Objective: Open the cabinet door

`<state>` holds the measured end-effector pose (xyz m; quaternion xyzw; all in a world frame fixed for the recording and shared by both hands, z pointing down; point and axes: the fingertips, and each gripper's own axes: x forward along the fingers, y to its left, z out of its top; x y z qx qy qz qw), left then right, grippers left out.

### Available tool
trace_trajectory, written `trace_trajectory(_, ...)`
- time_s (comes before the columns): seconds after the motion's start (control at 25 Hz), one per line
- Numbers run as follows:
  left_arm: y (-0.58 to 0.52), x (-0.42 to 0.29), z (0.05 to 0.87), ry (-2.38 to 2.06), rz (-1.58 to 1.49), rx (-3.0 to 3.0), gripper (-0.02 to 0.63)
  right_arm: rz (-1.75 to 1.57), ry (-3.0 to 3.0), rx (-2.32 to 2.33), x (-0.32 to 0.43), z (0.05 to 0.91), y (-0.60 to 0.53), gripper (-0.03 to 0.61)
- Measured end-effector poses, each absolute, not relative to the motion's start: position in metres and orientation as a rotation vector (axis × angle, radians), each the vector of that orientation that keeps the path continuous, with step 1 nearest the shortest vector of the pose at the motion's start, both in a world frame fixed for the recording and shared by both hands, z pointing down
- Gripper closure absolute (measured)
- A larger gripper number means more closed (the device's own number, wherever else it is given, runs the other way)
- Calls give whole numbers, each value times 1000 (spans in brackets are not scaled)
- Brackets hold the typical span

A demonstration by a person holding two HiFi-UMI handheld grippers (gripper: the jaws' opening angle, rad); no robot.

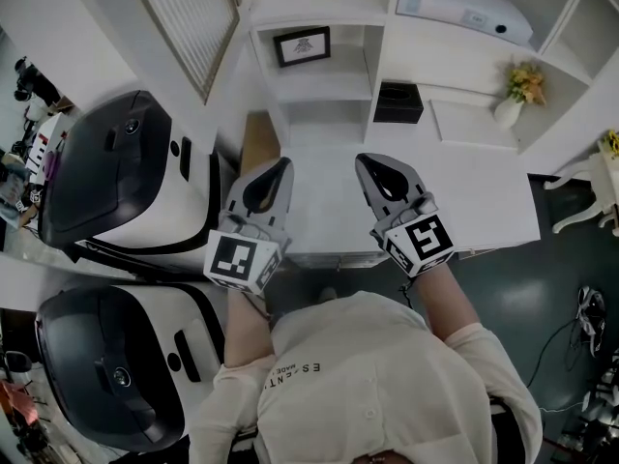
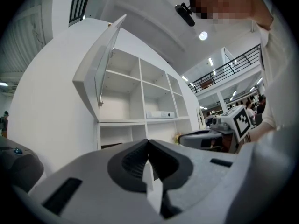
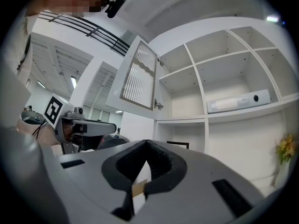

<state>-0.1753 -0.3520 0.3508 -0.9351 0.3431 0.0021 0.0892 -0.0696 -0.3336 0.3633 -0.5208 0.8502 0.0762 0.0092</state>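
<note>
The white cabinet door [image 1: 189,17] with a slatted panel stands swung open at the upper left of the shelving; it also shows in the left gripper view as the door [image 2: 100,62] and in the right gripper view as the door [image 3: 138,76]. My left gripper [image 1: 279,165] is held level over the desk, below and right of the door and apart from it, its jaws shut on nothing [image 2: 148,141]. My right gripper [image 1: 372,162] hangs beside it, jaws shut and empty [image 3: 147,143]. Neither gripper touches the cabinet.
The open shelves hold a picture frame [image 1: 302,44], a black box [image 1: 397,101], a long white device [image 1: 464,13] and a vase of flowers [image 1: 522,90]. A white desk [image 1: 474,196] lies under the grippers. Two black-and-white machines [image 1: 116,172] stand at the left.
</note>
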Motion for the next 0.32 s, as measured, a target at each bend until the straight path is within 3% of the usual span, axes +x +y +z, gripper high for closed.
trace_trajectory(0.32,-352,-173,358,999,-47,-2779,611,230,2653,-1642,-64,365,-333,565)
